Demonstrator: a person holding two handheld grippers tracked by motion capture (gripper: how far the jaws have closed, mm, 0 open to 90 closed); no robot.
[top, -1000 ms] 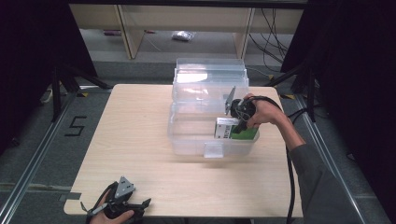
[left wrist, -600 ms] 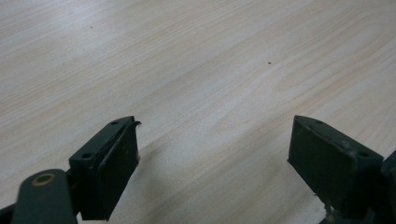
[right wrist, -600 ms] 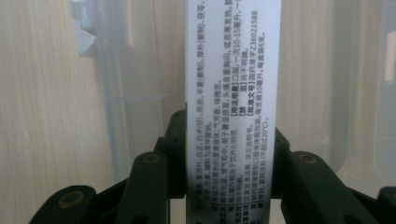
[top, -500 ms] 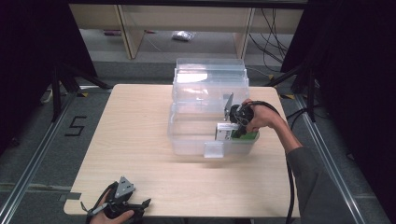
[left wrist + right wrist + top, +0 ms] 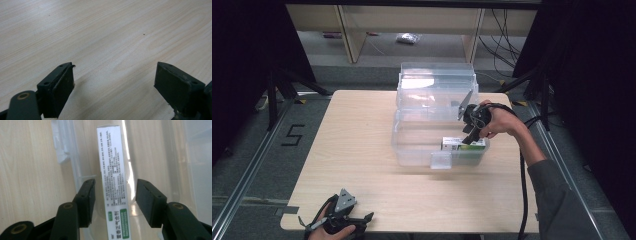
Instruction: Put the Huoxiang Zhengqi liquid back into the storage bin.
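Note:
A clear plastic box (image 5: 412,150) stands mid-table with its lid (image 5: 437,82) tipped open behind it. A white and green carton (image 5: 456,145) lies on edge inside, at the front right. My right gripper (image 5: 468,137) points down over it. In the right gripper view the carton (image 5: 112,157) stands between the jaws of the right gripper (image 5: 115,186) with a gap on each side; the jaws have just been opening and the pads do not press on it. My left gripper (image 5: 367,222) rests at the table's front left, open and empty (image 5: 115,72).
The box's front latch (image 5: 441,160) sticks out toward me; the box wall (image 5: 72,157) runs just left of the carton. The wooden tabletop (image 5: 352,150) is bare on the left. Shelving (image 5: 347,35) and cables lie beyond the far edge.
The right gripper has eased up slightly from the carton, which stays lying in the box. The left gripper has not moved.

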